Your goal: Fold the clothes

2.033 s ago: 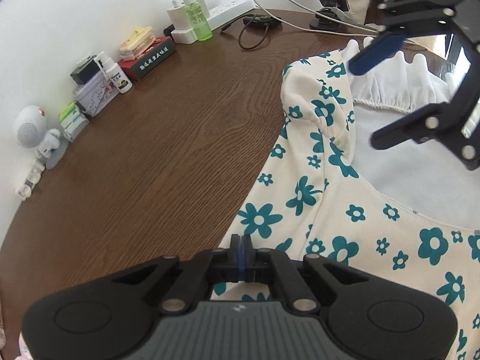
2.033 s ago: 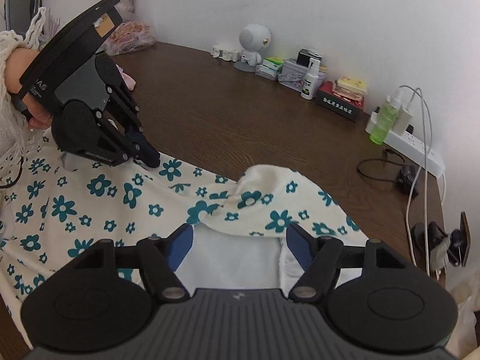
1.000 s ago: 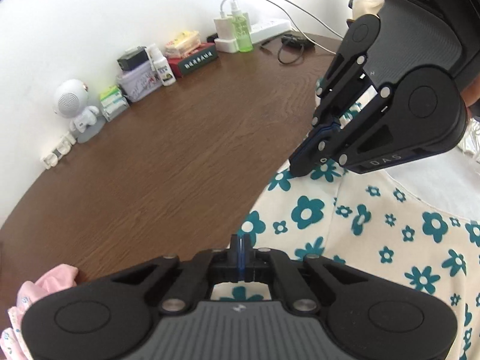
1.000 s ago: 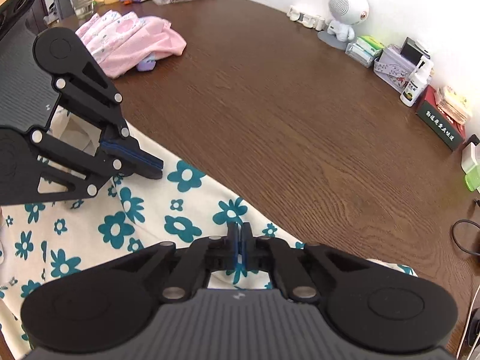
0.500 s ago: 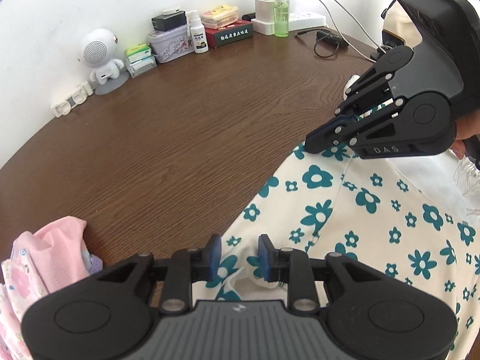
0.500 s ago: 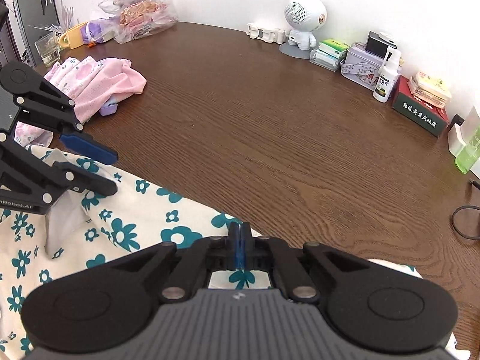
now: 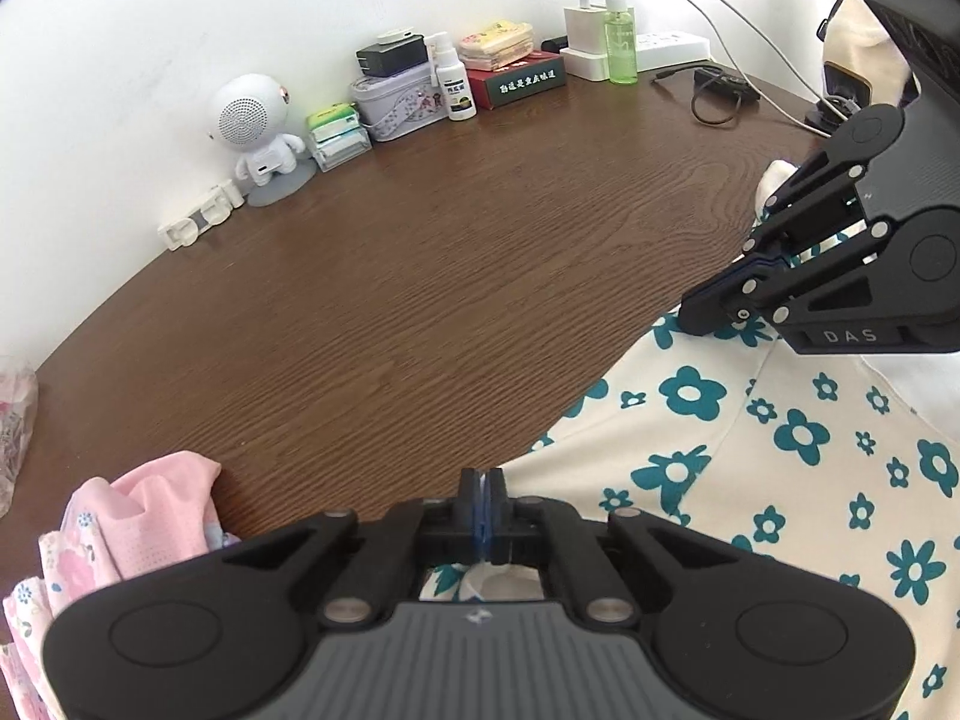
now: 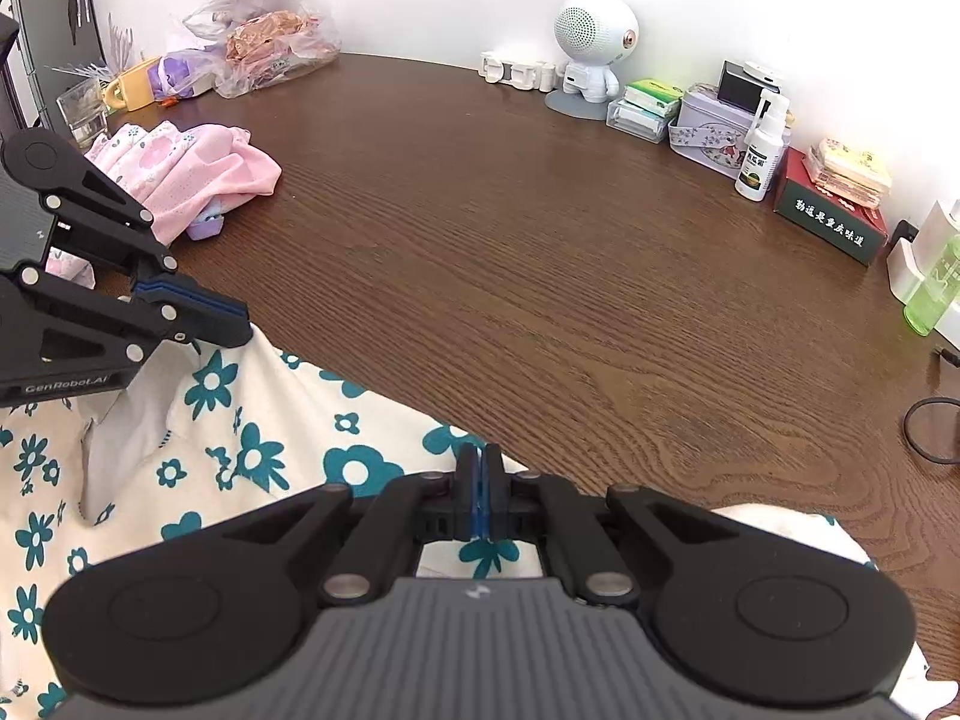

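Observation:
A cream garment with teal flowers (image 7: 750, 456) lies at the near edge of the brown table (image 7: 420, 300); it also shows in the right wrist view (image 8: 252, 456). My left gripper (image 7: 480, 483) is shut on the garment's far edge at its left end. My right gripper (image 8: 479, 468) is shut on the same far edge further right. Each gripper shows in the other's view: the right one (image 7: 714, 300) and the left one (image 8: 231, 324), both closed on the cloth. The cloth under both gripper bodies is hidden.
A pile of pink clothes (image 8: 192, 168) lies left of the garment (image 7: 138, 528). Along the wall stand a white robot speaker (image 7: 258, 120), tins, a spray bottle (image 8: 762, 150), a red box (image 8: 831, 222), a green bottle (image 7: 621, 42), a power strip and cables. Bags and a glass (image 8: 84, 114) sit far left.
My left gripper was open half a second ago and has now shut on the garment's edge. My right gripper stays shut on the cloth. Both views have shifted slightly over the table.

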Available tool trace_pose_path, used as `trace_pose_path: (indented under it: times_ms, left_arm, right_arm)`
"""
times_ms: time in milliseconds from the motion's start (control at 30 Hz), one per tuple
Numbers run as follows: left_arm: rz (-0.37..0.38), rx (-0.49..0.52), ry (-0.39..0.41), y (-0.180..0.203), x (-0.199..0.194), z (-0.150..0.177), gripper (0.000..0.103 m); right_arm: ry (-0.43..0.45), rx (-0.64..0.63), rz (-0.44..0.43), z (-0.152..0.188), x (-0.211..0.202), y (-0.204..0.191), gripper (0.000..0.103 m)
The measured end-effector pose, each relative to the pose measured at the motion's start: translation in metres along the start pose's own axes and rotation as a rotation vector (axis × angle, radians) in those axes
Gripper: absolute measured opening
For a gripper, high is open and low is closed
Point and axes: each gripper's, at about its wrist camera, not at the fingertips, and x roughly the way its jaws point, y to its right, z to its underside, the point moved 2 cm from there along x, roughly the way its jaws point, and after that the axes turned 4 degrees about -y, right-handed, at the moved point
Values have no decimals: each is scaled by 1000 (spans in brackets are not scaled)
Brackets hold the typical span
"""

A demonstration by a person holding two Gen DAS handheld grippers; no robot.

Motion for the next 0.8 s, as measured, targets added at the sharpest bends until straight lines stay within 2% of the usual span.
trace_pose_path:
  times_ms: [100, 200, 267, 300, 367, 467, 600, 700, 800]
  left_arm:
    - [-4, -31, -6, -2, 6, -1, 1]
    - [-3, -59, -3, -6, 1, 0, 13]
    - [-7, -74, 24, -9, -10, 4, 33]
    - [-9, -81, 38, -11, -16, 6, 36]
    - [-3, -94, 52, -13, -23, 9, 37]
    - [17, -111, 59, -15, -28, 12, 38]
    - [37, -126, 46, -15, -26, 13, 40]
    - [50, -134, 18, -16, -17, 13, 40]
    - [45, -137, 5, -18, -11, 16, 36]
  right_arm:
    - [7, 9, 2, 0, 1, 1, 1]
    - [14, 31, -11, 0, -2, 3, 4]
    - [44, 65, -36, -1, -13, 8, 11]
    - [67, 81, -42, -2, -22, 13, 14]
    - [112, 102, -25, -3, -43, 25, 30]
    - [113, 96, 32, 0, -62, 41, 32]
    - [32, 41, 32, 10, -57, 44, 32]
    - [-18, -13, 49, 19, -43, 38, 45]
    - [-37, -4, 74, 24, -34, 42, 45]
